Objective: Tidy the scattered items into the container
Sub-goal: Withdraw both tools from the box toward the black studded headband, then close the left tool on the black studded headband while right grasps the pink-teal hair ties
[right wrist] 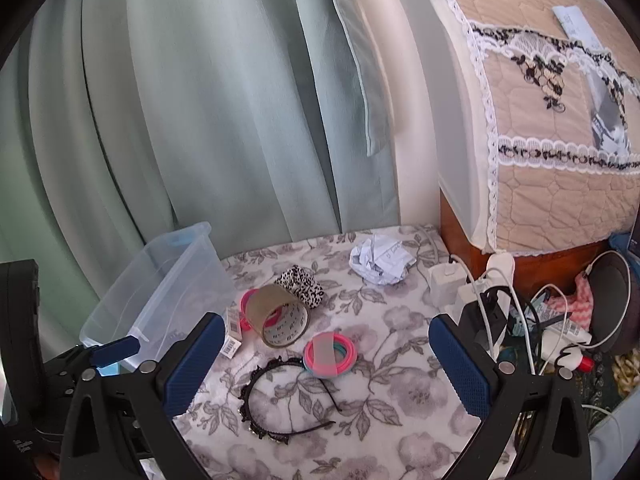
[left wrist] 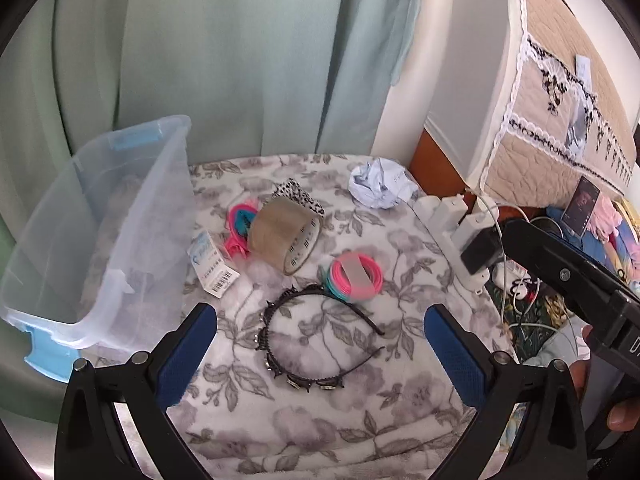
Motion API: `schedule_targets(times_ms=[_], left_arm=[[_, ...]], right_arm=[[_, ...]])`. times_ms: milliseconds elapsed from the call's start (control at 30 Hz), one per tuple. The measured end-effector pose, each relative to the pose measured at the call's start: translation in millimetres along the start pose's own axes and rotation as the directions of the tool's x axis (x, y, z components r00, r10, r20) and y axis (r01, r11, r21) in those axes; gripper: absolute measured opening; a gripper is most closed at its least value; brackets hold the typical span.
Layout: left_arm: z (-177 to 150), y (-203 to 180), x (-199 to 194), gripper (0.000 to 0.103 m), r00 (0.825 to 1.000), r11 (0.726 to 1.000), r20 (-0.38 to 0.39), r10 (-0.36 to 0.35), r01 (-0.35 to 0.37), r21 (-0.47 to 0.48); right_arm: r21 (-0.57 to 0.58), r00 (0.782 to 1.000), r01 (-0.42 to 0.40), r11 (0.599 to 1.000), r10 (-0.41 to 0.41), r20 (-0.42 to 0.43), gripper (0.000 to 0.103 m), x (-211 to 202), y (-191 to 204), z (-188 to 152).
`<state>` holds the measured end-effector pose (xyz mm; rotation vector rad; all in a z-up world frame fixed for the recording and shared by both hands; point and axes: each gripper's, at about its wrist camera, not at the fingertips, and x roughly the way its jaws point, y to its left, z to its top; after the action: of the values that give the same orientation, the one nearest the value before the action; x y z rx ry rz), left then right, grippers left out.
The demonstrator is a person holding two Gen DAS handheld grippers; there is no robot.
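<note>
- Scattered items are lying on the floral blanket [left wrist: 320,420]: black studded headband [left wrist: 276,332], pink-teal hair ties [left wrist: 356,276], brown tape roll [left wrist: 284,236], crumpled paper [left wrist: 380,186], small barcoded box [left wrist: 212,266].
- Left gripper [left wrist: 320,360] is being held wide open and empty above the headband, likely lined up for a first pick.
- Right gripper [right wrist: 326,364] is likewise open, holding nothing.
- Clear plastic bin [left wrist: 132,216] is being kept at the blanket's left edge; it looks empty, no item inside.

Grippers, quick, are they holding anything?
Left gripper: open, holding nothing, above the black headband.
Right gripper: open, holding nothing.
</note>
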<state>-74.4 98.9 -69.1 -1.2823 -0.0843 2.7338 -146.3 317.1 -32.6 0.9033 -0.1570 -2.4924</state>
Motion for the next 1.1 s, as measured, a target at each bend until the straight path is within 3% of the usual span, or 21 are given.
schedule_targets(times_ms=[133, 300, 500, 733, 1000, 1100], left_arm=[[-6.0, 12.2, 32.2, 0.103, 0.995, 0.997, -0.091, -0.037, 0.031, -0.067], [-16.2, 23.9, 61.7, 0.103, 0.988, 0.995, -0.15, 0.043, -0.056, -0.083], [-29.9, 40.2, 96.6, 0.103, 0.964, 0.984, -0.266, 0.026, -0.071, -0.162], [-33.3, 49.9, 122.9, 0.103, 0.944, 0.974, -0.323, 0.066, -0.132, -0.185], [-37.1, 58.3, 139.3, 0.088, 0.931, 0.968, -0.364, 0.023, -0.111, -0.225], [-37.7, 60.4, 141.9, 0.087, 0.927, 0.967, -0.374, 0.007, -0.102, -0.234]], right_arm=[[-0.002, 0.999, -0.005, 1.0, 0.005, -0.054, 0.103, 15.9, -5.7, -6.7], [0.012, 0.987, -0.034, 0.999, 0.035, -0.159, 0.103, 45.0, -10.2, -16.7], [0.02, 0.956, -0.05, 0.999, 0.053, -0.288, 0.103, 77.5, -9.1, -35.2], [0.039, 0.921, -0.041, 0.998, 0.053, -0.386, 0.103, 111.8, -15.9, -45.2], [0.041, 0.895, -0.044, 0.998, 0.058, -0.443, 0.101, 153.2, -16.0, -38.6], [0.053, 0.88, -0.047, 0.998, 0.066, -0.47, 0.098, 170.1, -17.0, -38.4]])
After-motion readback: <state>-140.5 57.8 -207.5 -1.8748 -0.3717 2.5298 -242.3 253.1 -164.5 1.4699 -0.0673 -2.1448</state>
